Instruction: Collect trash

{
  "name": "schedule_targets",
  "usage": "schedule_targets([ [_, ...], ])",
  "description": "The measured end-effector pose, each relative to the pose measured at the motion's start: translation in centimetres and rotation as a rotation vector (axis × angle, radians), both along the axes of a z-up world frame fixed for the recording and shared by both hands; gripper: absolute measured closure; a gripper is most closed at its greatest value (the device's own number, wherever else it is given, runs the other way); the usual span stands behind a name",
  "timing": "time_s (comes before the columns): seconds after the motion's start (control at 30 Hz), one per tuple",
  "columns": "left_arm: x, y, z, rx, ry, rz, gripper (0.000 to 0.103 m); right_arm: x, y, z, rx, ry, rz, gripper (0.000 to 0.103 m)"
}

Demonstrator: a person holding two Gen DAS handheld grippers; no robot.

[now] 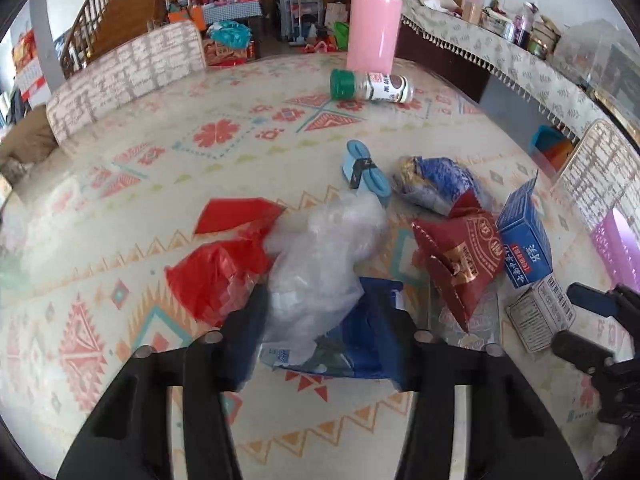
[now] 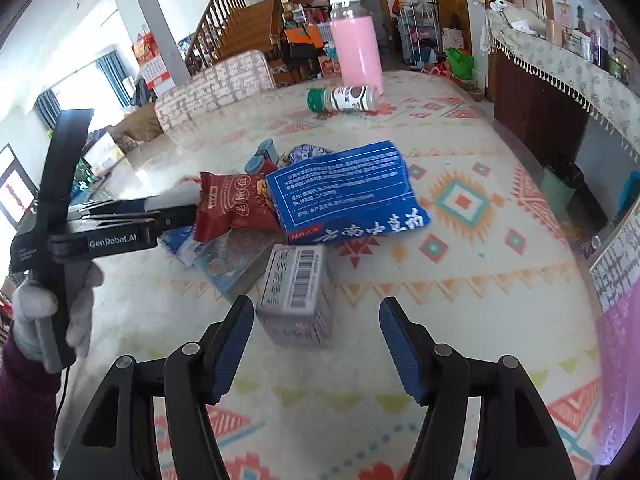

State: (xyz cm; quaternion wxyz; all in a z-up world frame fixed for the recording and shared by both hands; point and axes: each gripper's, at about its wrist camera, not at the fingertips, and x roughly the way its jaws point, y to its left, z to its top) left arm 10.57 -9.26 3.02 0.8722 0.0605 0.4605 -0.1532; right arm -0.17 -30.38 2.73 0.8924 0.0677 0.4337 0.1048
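Trash lies on the patterned tablecloth (image 1: 160, 152). My left gripper (image 1: 320, 308) is open, its fingers on either side of a crumpled clear plastic bag (image 1: 320, 256) that lies over a red bag (image 1: 224, 272) and a blue wrapper (image 1: 360, 344). To the right lie a dark red snack packet (image 1: 460, 260), a blue toothpaste box (image 1: 524, 240) and a small grey box (image 1: 540, 316). My right gripper (image 2: 316, 336) is open, just short of the grey box (image 2: 296, 292). The blue box (image 2: 344, 192) and red packet (image 2: 232, 208) lie beyond it.
A pink bottle (image 1: 374, 20) stands at the far side, with a green-capped jar (image 1: 370, 86) lying beside it. A blue roll (image 1: 364, 170) and a blue-gold wrapper (image 1: 436, 184) lie mid-table. A purple basket (image 1: 620, 248) is at the right edge. Chairs flank the table.
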Motion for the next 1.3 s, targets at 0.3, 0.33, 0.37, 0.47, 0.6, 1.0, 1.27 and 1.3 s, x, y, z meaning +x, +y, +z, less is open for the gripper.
schedule_targets([
  [0.3,-3.1,1.9,1.8,-0.068,0.008,0.054,0.098,0.0,0.8,-0.1,-0.046,0.008,-0.008,0.065],
  [0.33,-4.0,2.1,2.3,-0.074,-0.005,0.056,0.098,-0.4,0.7,0.1,-0.041,0.003,-0.005,0.065],
  [0.37,-5.0,2.3,2.9,-0.077,-0.022,0.057,0.098,-0.8,0.6,0.3,-0.038,-0.001,-0.003,0.065],
  [0.47,-7.6,2.7,4.4,-0.087,-0.064,0.053,0.098,-2.9,0.0,1.3,-0.028,-0.026,0.008,0.065],
  [0.6,-11.2,2.8,6.3,-0.109,-0.114,0.038,0.098,-5.8,-0.9,2.3,-0.007,-0.053,0.016,0.065],
  [1.0,-17.7,-2.1,9.8,-0.170,-0.175,-0.076,0.098,-12.5,-5.6,4.3,0.037,-0.127,-0.043,0.065],
  [1.27,-18.7,-6.6,8.5,-0.123,-0.150,-0.150,0.099,-15.3,-11.5,4.1,0.068,-0.125,-0.141,0.065],
  [1.3,-18.8,-6.6,8.2,-0.117,-0.145,-0.146,0.091,-15.6,-11.9,4.0,0.072,-0.123,-0.144,0.065],
])
